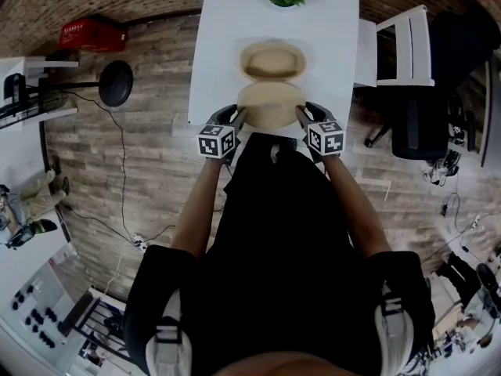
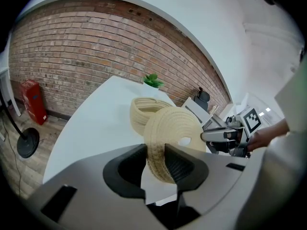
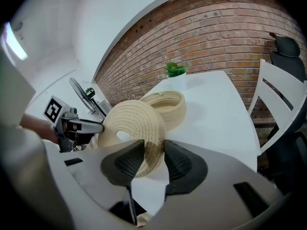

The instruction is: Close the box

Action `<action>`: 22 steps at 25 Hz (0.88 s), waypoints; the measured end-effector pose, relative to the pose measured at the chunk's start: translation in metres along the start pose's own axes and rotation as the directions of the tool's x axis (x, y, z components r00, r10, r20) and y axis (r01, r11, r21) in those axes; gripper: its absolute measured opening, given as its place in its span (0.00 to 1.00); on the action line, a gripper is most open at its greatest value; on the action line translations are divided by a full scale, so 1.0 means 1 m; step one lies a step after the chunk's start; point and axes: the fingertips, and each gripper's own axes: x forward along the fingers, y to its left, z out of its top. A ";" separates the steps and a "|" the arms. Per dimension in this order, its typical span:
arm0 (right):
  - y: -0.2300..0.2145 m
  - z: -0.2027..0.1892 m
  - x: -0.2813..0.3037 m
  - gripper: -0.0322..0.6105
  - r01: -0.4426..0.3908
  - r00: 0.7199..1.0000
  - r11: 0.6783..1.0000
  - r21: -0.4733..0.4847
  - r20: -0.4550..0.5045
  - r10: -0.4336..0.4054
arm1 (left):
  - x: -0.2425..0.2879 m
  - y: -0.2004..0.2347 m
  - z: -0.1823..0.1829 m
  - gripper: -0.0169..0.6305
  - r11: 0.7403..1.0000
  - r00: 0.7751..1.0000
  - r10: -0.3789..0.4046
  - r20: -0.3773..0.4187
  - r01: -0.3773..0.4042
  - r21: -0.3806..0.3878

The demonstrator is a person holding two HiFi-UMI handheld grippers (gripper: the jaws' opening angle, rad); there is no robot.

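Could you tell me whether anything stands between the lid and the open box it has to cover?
Nothing visible does: the lid, held by the left claw and right claw, hangs just short of the box.

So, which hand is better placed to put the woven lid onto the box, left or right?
Neither alone. The left gripper and right gripper each pinch an opposite edge of the lid, equally near the open box just beyond. Probably both should carry it together.

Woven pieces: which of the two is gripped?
The domed lid, nearest the person, held by left gripper and right gripper; the open box sits free.
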 end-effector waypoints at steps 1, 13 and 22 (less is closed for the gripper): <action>0.000 0.002 0.001 0.25 0.000 1.000 1.000 -0.001 0.003 0.000 | 0.000 0.001 0.003 0.23 1.000 1.000 0.000 0.004 0.000 0.001; -0.010 0.033 0.013 0.25 0.046 0.998 0.999 0.016 0.047 -0.047 | 0.014 0.012 0.033 0.23 0.999 1.000 -0.029 0.006 0.029 0.039; -0.018 0.052 0.028 0.25 0.088 0.993 0.995 0.051 0.079 -0.092 | 0.029 0.027 0.056 0.23 0.996 0.998 -0.059 0.005 0.059 0.064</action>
